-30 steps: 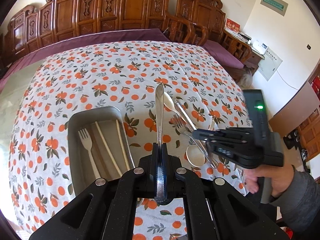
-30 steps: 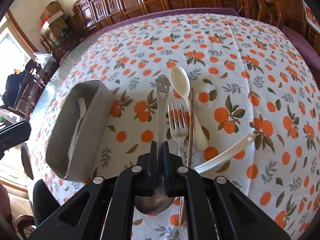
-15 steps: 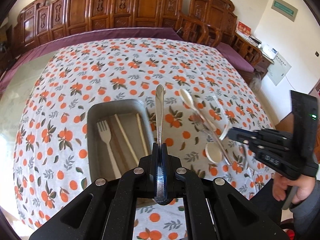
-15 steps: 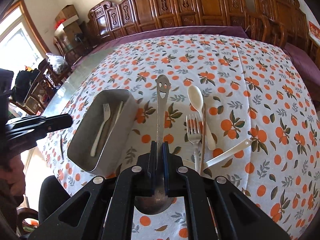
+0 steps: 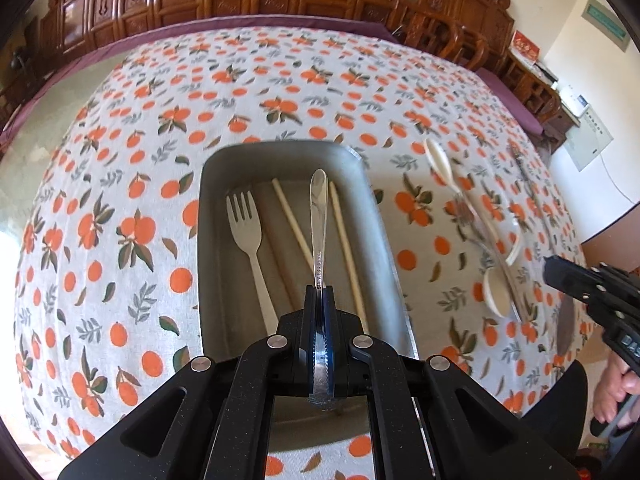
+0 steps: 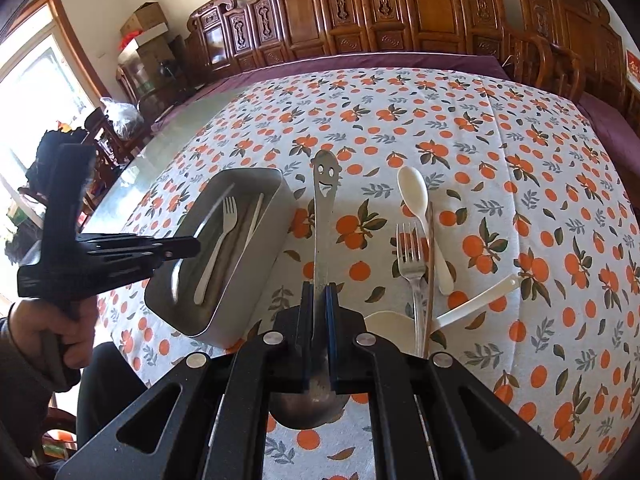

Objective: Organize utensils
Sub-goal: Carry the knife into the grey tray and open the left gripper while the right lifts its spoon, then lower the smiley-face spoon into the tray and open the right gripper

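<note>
Utensils clamped in both grippers.
Left gripper (image 5: 320,300) pinches a steel handle (image 5: 319,216) above the tray (image 5: 216,240); right gripper (image 6: 319,300) pinches a smiley-faced spoon (image 6: 325,200).

- On the tablecloth (image 6: 520,128) the tray (image 6: 256,264) lies at 9 o'clock of the loose utensils.
- In the tray: a fork (image 5: 248,236) with chopsticks (image 5: 290,220) at its 3 o'clock.
- Loose group: metal fork (image 6: 412,256), spoon (image 6: 420,208) at its 1 o'clock, ladle (image 6: 472,308) at its 4 o'clock.

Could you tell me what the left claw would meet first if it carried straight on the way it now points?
Probably the floor of the metal tray. The left claw, shut on a steel utensil, aims down between the two chopsticks lying there; the utensil's tip would likely land first.
</note>
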`<state>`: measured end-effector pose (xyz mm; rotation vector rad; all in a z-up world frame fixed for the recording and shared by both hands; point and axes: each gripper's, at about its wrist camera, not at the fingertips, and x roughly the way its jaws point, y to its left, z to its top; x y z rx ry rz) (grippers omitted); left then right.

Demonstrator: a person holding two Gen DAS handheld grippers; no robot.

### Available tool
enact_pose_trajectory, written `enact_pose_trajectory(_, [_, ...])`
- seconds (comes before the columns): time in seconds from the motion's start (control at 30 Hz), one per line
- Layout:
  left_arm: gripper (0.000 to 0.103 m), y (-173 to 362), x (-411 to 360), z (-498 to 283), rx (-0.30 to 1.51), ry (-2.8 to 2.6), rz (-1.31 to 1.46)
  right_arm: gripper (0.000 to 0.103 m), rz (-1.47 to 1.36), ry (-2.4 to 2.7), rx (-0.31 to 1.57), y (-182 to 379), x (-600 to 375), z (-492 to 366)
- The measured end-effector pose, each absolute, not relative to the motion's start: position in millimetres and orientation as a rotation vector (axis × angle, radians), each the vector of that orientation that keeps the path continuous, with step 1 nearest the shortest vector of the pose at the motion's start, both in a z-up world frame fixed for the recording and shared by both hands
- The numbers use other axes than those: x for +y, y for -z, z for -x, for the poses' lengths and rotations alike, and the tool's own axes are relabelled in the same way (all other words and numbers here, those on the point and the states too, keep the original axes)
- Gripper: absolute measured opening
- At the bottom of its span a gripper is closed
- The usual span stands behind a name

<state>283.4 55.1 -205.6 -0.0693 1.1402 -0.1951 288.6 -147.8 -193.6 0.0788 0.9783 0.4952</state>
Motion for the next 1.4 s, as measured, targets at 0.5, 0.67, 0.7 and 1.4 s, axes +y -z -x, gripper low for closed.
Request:
enact_pose_trajectory(0.5, [0.002,245.6,43.2,-298.6,1.221,0.173,0.037,0.007,-0.084,-0.509,0.988,198.3,-147.8,-288.0])
enact_pose_trajectory(0.67, [0.002,249.6,40.9,-299.7,1.231,0.169,0.028,0.007,-0.083,-0.511,0.986,197.6,-146.3,-288.3])
enact_pose_trajectory(0.7, [0.002,249.7,41.3,-299.8,1.233,0.168,0.028,0.007,-0.082,-0.512,0.986,197.3,-145.5,-288.4])
enact_pose_trajectory(1.4, [0.017,170.4,78.4,-252.6,1.048,0.172,0.056,0.007,-0.030,-0.573,0.973,185.0,-86.7,-286.4])
